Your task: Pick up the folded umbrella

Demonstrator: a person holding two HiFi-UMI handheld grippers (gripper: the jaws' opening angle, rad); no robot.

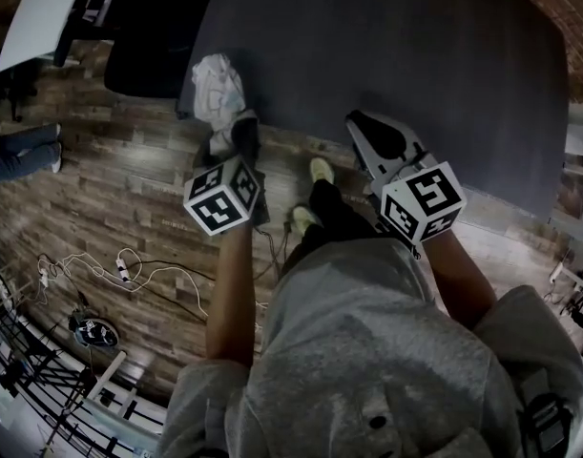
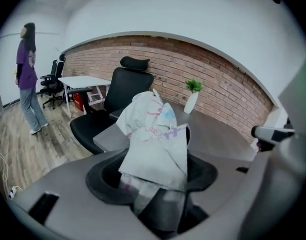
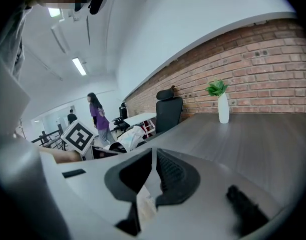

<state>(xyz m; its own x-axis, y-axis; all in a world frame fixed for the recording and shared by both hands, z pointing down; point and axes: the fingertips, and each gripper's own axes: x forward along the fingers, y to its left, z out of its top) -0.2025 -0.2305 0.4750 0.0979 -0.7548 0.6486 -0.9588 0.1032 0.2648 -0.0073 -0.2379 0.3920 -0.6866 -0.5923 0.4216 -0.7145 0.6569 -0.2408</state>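
Note:
The folded umbrella [image 1: 218,89] is a white bundle of fabric with pastel prints. It is held above the near left corner of the dark grey table [image 1: 386,46]. My left gripper [image 1: 232,134] is shut on its lower end. In the left gripper view the umbrella [image 2: 153,134] fills the space between the black jaws and sticks up past them. My right gripper [image 1: 372,136] hovers over the table's near edge, to the right of the umbrella. Its jaws [image 3: 154,171] meet along a thin line with nothing between them. The right gripper view also shows the umbrella [image 3: 130,136] off to the left.
A black office chair [image 2: 123,91] stands at the table's left side. A white vase with a plant [image 3: 223,109] sits far back by the brick wall. A person in purple [image 2: 27,79] stands on the wood floor beyond a white desk [image 2: 85,81]. Cables [image 1: 129,270] lie by my feet.

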